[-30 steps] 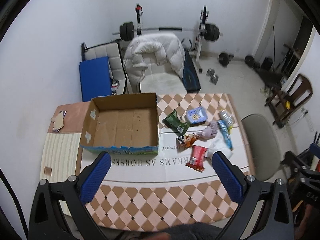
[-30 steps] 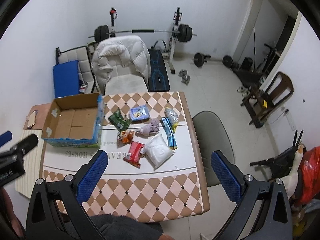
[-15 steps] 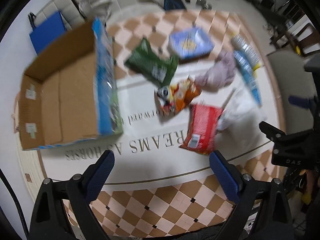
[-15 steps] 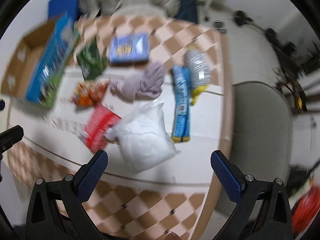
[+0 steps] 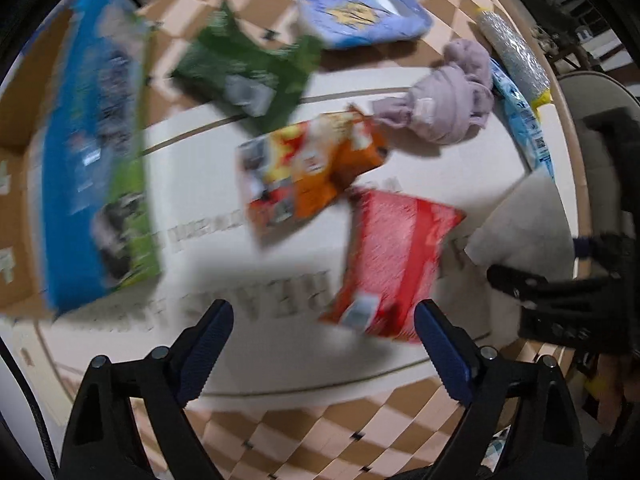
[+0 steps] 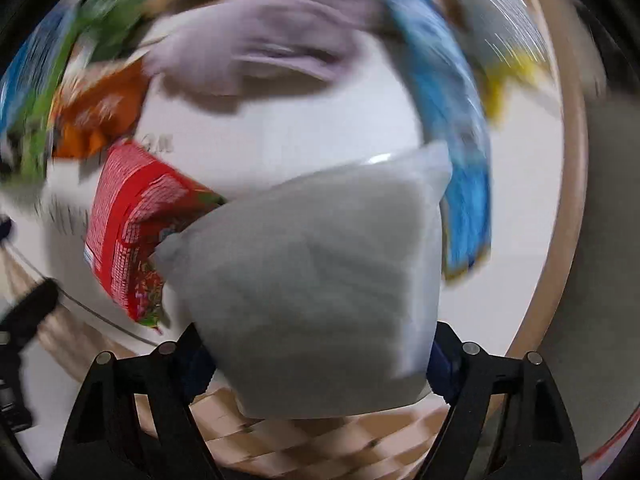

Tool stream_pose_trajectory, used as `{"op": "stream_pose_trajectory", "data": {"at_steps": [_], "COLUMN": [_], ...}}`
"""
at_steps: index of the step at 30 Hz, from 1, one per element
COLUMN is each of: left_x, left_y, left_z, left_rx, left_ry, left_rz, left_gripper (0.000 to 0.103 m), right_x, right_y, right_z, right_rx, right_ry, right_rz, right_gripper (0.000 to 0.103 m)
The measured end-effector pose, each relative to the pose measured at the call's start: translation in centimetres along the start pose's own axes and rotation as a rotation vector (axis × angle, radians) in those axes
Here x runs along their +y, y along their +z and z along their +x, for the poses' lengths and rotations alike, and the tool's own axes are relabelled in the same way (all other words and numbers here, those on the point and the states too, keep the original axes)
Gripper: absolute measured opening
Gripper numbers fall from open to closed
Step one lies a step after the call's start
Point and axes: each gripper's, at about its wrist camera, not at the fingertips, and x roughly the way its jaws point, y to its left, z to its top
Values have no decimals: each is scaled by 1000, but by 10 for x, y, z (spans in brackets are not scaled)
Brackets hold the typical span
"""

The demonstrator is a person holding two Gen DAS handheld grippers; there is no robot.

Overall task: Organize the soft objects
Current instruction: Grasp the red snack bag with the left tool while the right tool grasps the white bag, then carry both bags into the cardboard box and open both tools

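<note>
The white bag (image 6: 320, 280) lies on the tabletop (image 6: 280, 132), its near end between the right gripper (image 6: 316, 364), jaws spread wide and not yet clenched. The red packet (image 6: 132, 232) is tucked partly under it at nine o'clock. Best to bite deep into the plump middle and squeeze gently, since the filling looks likely to shift. The left gripper (image 5: 324, 344), jaws released and empty, hangs just short of the red packet, the cardboard box (image 5: 92, 152) off at ten o'clock.
</note>
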Motion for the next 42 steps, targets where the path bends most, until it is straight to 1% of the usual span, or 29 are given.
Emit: {"op": "stream_pose_trajectory", "data": {"at_steps": [2, 3, 5, 6, 7, 9, 11, 14, 16, 18, 20, 23, 25, 27, 28, 29, 30, 31, 33, 34, 35, 37, 38, 40, 41, 42], "left_x": [-9, -11, -16, -20, -22, -27, -33, -42, -45, -44, -36, -21, -5, 21, 30, 63, 83, 104, 147, 171, 192, 232, 253, 300, 313, 335], "left_y": [11, 14, 20, 23, 24, 28, 28, 24, 20, 10, 1, -17, -26, -34, -39, -38, -42, -43, -35, -30, -25, -19, -11, 8, 10, 17], "left_z": [15, 21, 31, 36, 38, 45, 44, 40, 32, 18, -2, -49, -80, -127, -137, -139, -155, -163, -184, -189, -193, -195, -190, -171, -165, -156], "left_rx": [37, 51, 70, 82, 86, 100, 87, 72, 51, 16, -24, -97, -147, -228, -261, -281, -308, -321, -339, -347, -347, -337, -322, -277, -263, -233], "left_ry": [-15, -22, -41, -54, -62, -73, -68, -37, -14, -7, -7, -45, -64, -78, -81, -86, -94, -100, -109, -109, -94, -87, -88, -102, -104, -114], "left_rz": [5, 5, 5, 7, 10, 14, 13, 18, 11, -5, -22, -75, -97, -127, -141, -154, -178, -193, -223, -243, -262, -288, -307, -349, -363, -375], "left_gripper": [92, 92, 87, 82, 74, 61, 47, 44, 43, 42, 42, 42, 42, 42, 42, 42, 43, 43, 43, 43, 43, 43, 43, 43, 43, 43], "right_x": [-16, -20, -24, -25, -26, -27, -26, -17, -10, -7, -5, -3, 10, 32, 46, 64, 79, 92, 131, 147, 175, 223, 247, 288, 308, 326], "right_y": [-1, -1, -1, -2, -1, -1, -3, -2, -5, -13, -23, -35, -45, -53, -53, -54, -48, -45, -37, -28, -19, 5, 22, 51, 64, 77], "right_z": [5, 7, 12, 15, 16, 18, 17, 22, 27, 27, 26, 11, -9, -39, -55, -74, -93, -102, -123, -137, -165, -172, -175, -163, -156, -147], "right_rx": [18, 25, 31, 34, 36, 40, 42, 40, 31, 10, 1, -4, -37, -91, -120, -157, -186, -206, -251, -263, -271, -282, -280, -262, -252, -244], "right_ry": [62, 74, 82, 70, 63, 58, 42, 12, -9, -29, -30, 59, 106, 141, 157, 175, 191, 204, 244, 263, 273, 275, 282, 291, 287, 270], "right_rz": [62, 73, 78, 77, 73, 69, 63, 63, 71, 81, 109, 133, 129, 109, 97, 80, 66, 57, 32, 20, 7, -3, -8, -16, -24, -33], "right_gripper": [86, 87, 87, 88, 88, 88, 88, 88, 86, 77, 72, 70, 70, 70, 70, 70, 70, 70, 70, 70, 70, 70, 70, 70, 70, 70]}}
